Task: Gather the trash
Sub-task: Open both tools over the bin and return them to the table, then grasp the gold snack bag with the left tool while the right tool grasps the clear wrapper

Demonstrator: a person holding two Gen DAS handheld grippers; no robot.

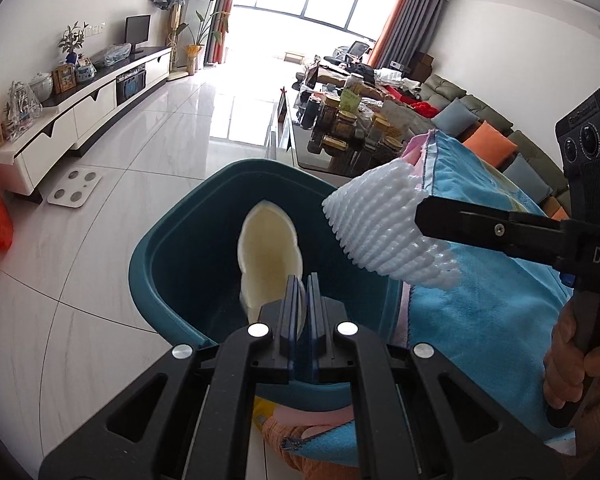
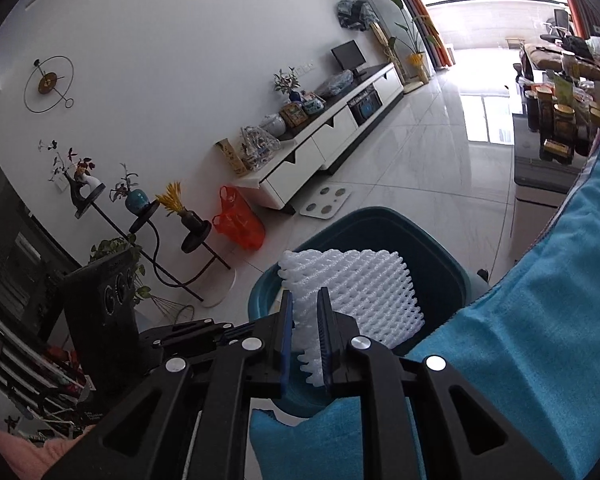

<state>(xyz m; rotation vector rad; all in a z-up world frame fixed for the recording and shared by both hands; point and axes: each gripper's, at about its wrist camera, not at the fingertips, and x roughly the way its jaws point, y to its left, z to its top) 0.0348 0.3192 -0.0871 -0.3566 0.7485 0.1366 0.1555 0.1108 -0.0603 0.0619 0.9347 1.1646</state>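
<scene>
A teal bin (image 1: 168,224) stands on the floor below both grippers. In the left wrist view my left gripper (image 1: 303,280) is shut on a thin, pale cream curved piece (image 1: 268,248) that hangs over the bin's opening. My right gripper (image 1: 422,220) reaches in from the right, shut on a white foam fruit net (image 1: 380,224) above the bin's right rim. The right wrist view shows the foam net (image 2: 364,288) pinched between the pads of my right gripper (image 2: 305,300), over the bin (image 2: 432,240). My left gripper (image 2: 220,330) lies low on the left there.
A blue towel (image 1: 480,280) covers the surface to the bin's right and near side. A white scale (image 2: 326,202) and an orange plastic bag (image 2: 238,224) lie on the tiled floor by the white TV cabinet (image 2: 332,136). A table with several jars (image 1: 352,128) stands beyond the bin.
</scene>
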